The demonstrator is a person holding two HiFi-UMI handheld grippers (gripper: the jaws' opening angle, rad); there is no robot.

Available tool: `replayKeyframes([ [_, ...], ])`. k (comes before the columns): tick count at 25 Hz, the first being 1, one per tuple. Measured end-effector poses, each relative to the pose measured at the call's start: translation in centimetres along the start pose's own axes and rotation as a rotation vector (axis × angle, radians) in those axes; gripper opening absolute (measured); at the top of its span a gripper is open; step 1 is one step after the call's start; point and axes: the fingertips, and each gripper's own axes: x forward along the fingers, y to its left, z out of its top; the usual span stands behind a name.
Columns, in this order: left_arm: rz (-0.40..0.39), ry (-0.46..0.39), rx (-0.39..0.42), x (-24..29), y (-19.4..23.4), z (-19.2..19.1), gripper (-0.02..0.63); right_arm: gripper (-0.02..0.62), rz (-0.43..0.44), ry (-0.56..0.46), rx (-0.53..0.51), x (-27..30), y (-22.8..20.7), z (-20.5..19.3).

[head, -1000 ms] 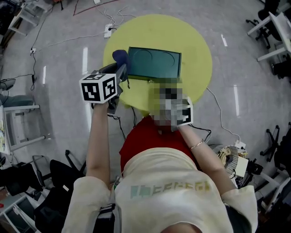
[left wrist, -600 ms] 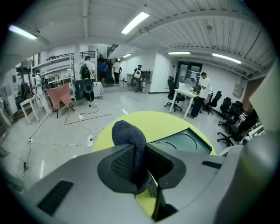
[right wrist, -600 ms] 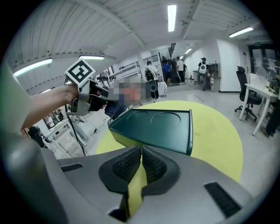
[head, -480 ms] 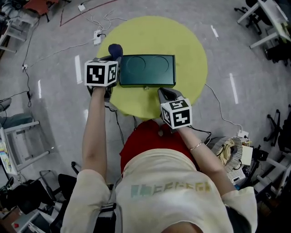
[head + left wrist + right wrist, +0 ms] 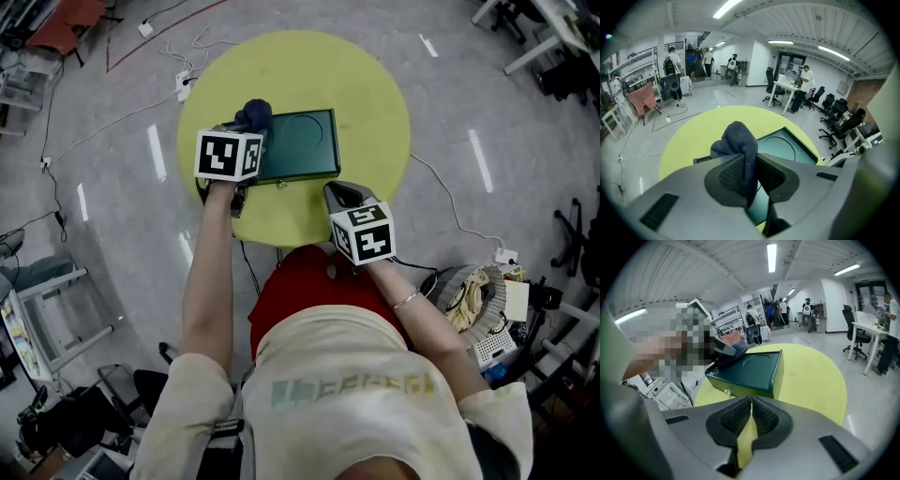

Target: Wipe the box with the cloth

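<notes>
A dark green box (image 5: 300, 145) lies on the round yellow table (image 5: 366, 84), its lid marked with two circles. My left gripper (image 5: 246, 131) is shut on a dark blue cloth (image 5: 254, 115) at the box's left end; in the left gripper view the cloth (image 5: 738, 147) bulges up between the pads, with the box (image 5: 780, 150) just beyond. My right gripper (image 5: 339, 195) is shut on nothing, near the table's front edge, apart from the box. In the right gripper view the box (image 5: 750, 370) shows its front latch, and the cloth (image 5: 733, 352) rests at its far left corner.
Cables and a power strip (image 5: 182, 84) lie on the grey floor behind the table. Office chairs (image 5: 577, 248) and desks ring the room. A pile of gear (image 5: 483, 300) sits on the floor at my right. Several people stand far off in the left gripper view.
My left gripper has carried the cloth rightward onto the box's left end. The right gripper has stayed near the table's front edge.
</notes>
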Motion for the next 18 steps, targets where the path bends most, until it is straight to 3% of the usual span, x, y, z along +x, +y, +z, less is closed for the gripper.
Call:
replayKeyframes([
  [18, -0.166, 0.001, 0.059, 5.0, -13.0, 3.3, 0.071, 0.038, -0.015, 0.019, -0.002, -3.1, -5.1, -1.4],
])
